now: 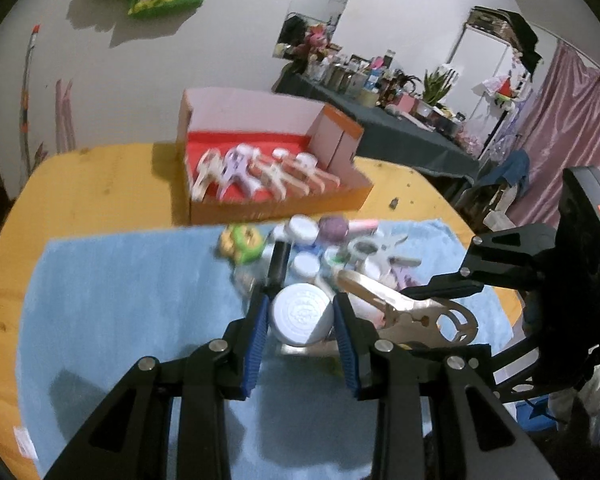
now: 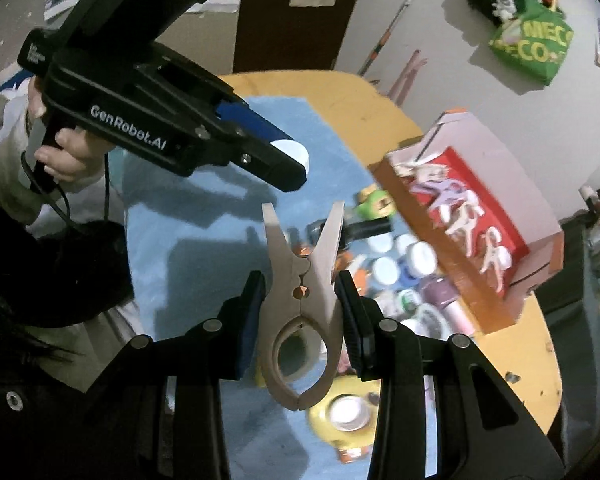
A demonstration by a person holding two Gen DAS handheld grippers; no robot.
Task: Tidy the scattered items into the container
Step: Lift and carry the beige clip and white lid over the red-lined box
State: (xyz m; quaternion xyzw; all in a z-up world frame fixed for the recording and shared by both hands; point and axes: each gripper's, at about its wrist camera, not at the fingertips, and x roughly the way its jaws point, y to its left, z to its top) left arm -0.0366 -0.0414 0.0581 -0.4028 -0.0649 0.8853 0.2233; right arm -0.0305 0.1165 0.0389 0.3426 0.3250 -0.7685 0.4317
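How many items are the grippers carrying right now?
2: a white-lidded jar clamped in the left gripper, and a silver clip clamped in the right gripper, both above the blue mat.

My left camera looks low along my fingers toward the orange box [image 1: 275,168], close above the blue mat [image 1: 119,300]. My right camera looks steeply down, the box [image 2: 460,236] lying rightward; both share box and mat [image 2: 203,216].

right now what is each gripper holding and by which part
The left gripper clamps a white-lidded jar across its sides. The right gripper pinches a beige clothespin-style clip by its handle arms.
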